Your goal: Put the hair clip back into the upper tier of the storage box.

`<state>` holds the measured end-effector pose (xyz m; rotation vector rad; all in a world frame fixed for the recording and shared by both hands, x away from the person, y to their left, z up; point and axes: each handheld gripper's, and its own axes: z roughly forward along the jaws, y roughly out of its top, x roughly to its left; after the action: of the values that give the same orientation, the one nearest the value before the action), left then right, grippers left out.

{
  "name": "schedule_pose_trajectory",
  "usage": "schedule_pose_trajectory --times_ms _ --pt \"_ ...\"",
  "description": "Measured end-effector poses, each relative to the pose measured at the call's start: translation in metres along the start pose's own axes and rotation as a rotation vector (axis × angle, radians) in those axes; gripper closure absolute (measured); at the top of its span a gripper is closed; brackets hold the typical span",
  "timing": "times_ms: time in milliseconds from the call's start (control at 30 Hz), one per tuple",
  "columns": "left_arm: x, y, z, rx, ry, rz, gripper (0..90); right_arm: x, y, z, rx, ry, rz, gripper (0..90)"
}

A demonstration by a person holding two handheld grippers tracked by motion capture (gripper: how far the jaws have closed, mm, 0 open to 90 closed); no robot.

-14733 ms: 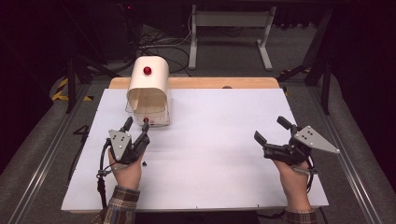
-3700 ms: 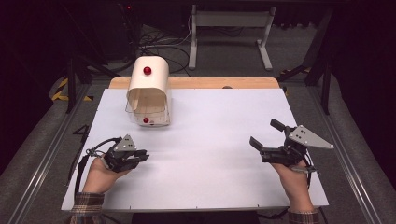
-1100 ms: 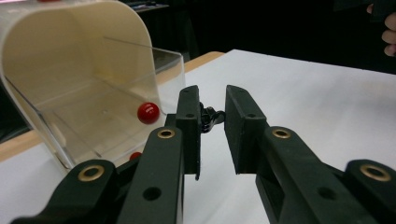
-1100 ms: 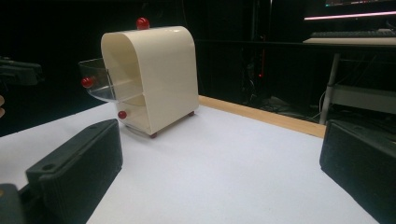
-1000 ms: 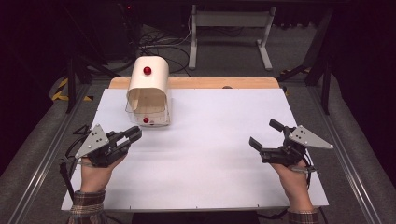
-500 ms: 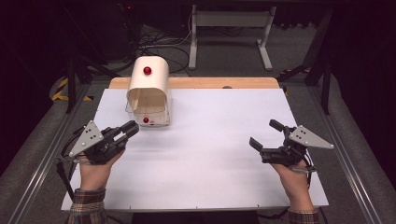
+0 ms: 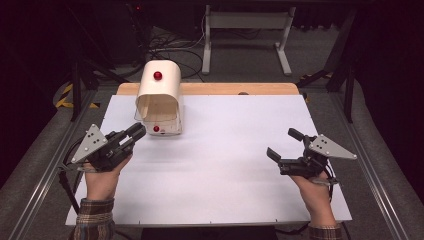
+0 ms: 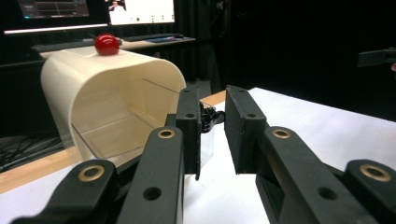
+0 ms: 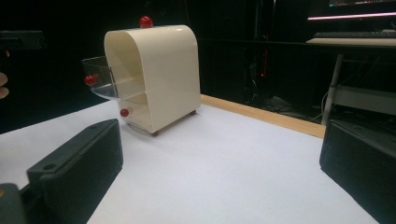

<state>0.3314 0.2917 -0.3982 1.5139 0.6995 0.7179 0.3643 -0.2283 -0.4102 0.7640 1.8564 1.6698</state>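
Note:
A cream round-topped box [image 7: 161, 95] with a red knob [image 7: 158, 75] on top stands at the far left of the white table [image 7: 225, 170]. Its clear upper drawer [image 9: 100, 79] sticks out, with a red knob [image 9: 89, 80] on its front; a lower red knob [image 9: 123, 112] sits beneath. My left gripper [image 7: 139, 131] lies level, its tips just beside the drawer's front left corner, jaws a narrow gap apart with nothing gripped [image 8: 212, 116]. My right gripper [image 7: 281, 143] rests at the right of the table, jaws wide open and empty [image 9: 219, 172].
A wooden strip [image 7: 225, 89] edges the table's far side. Metal rails [image 7: 35, 170] run along both sides. Beyond the far edge stand a desk frame [image 7: 245, 30] and loose cables on the floor. Broad bare table lies between the two hands.
My left gripper has drifted slightly away from me, towards the drawer's front corner. The right gripper, the box and its drawer have stayed where they were.

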Motion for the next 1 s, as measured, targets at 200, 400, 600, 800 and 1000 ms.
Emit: schedule_pose_trajectory --times_ms 200,400,600,800,1000 --pt "0.004 0.002 0.002 -0.015 0.019 -0.008 77.0 0.000 0.000 0.000 0.002 -0.004 -0.003 0.1" --pt "0.004 0.006 0.005 -0.026 0.030 -0.010 77.0 -0.001 0.000 0.000 0.001 -0.008 0.001 0.1" --pt "0.005 0.006 0.008 -0.032 0.045 -0.013 76.9 0.000 0.000 -0.001 0.003 -0.007 0.001 0.1" --pt "0.006 0.009 0.011 -0.048 0.068 -0.021 76.9 -0.001 0.000 -0.001 0.001 -0.009 0.001 0.1" --pt "0.007 0.011 0.016 -0.042 0.078 -0.029 76.9 0.000 0.000 0.000 0.003 -0.007 -0.002 0.1"
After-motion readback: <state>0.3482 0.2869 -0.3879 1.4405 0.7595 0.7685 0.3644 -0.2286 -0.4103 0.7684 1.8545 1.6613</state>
